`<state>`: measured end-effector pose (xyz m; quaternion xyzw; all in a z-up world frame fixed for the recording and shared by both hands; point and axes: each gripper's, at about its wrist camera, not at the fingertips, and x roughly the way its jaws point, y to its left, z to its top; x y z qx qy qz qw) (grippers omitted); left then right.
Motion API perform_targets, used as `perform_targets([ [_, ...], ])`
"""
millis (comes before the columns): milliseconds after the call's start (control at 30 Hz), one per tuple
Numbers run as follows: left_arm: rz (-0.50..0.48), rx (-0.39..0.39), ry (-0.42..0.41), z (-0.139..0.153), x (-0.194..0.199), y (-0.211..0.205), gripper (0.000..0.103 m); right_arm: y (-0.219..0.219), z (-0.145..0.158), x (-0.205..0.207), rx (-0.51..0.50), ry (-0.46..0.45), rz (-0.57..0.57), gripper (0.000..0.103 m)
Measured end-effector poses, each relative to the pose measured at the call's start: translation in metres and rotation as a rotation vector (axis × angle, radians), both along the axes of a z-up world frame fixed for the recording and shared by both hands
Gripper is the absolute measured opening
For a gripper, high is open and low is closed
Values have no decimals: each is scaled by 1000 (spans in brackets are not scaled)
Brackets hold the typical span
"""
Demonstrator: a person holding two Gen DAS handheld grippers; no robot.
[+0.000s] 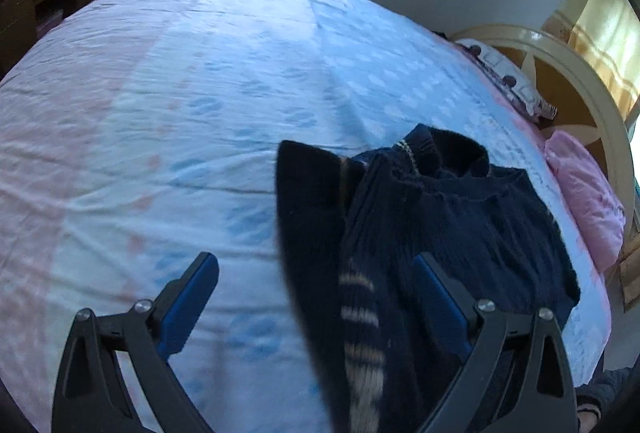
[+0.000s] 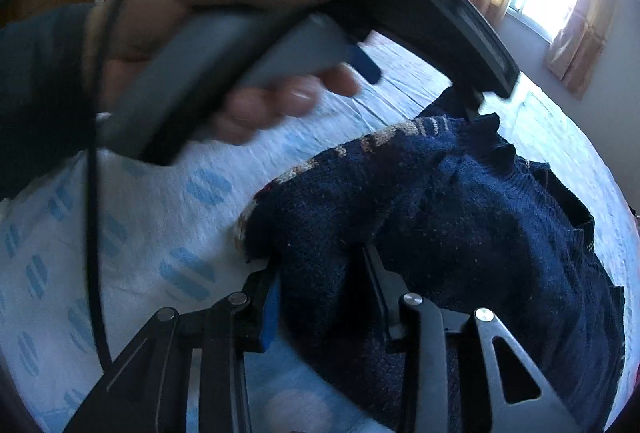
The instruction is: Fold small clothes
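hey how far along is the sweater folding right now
Early to midway. Done: one side of the navy sweater already lies turned over its body on the bed sheet. In hand: the right gripper pinches a sweater fold; the left gripper is open. Left: the remaining folds and flattening.

Left claw [image 1: 316,273] gapes wide, its fingers apart. Right claw [image 2: 320,273] pinches knit fabric. A hand [image 2: 224,45] grips the left handle.

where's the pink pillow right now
In the left wrist view, the pink pillow lies at the bed's right edge, beyond the navy sweater and beside the cream headboard.
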<state>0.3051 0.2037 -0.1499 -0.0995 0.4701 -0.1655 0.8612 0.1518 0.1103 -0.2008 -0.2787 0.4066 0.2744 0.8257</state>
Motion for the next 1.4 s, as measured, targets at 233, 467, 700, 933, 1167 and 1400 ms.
perform_targets([
  [233,-42,53,34,-17,22,-9,96,3,-3,-2,-8,-19,19,40],
  [467,-51,-117,44,-13,23,5,24,-6,8,-7,36,-2,13,19],
  [700,-14,-160,2,14,11,3,17,-40,39,-11,82,-47,-11,17],
  [933,12,-210,-43,41,14,-16,16,-88,68,-15,103,-104,-92,16],
  [1167,-13,-231,-88,71,17,-54,15,-134,90,-16,138,-154,-181,16],
  [1400,-56,-255,-125,92,22,-102,15,-181,109,-13,181,-196,-267,16],
])
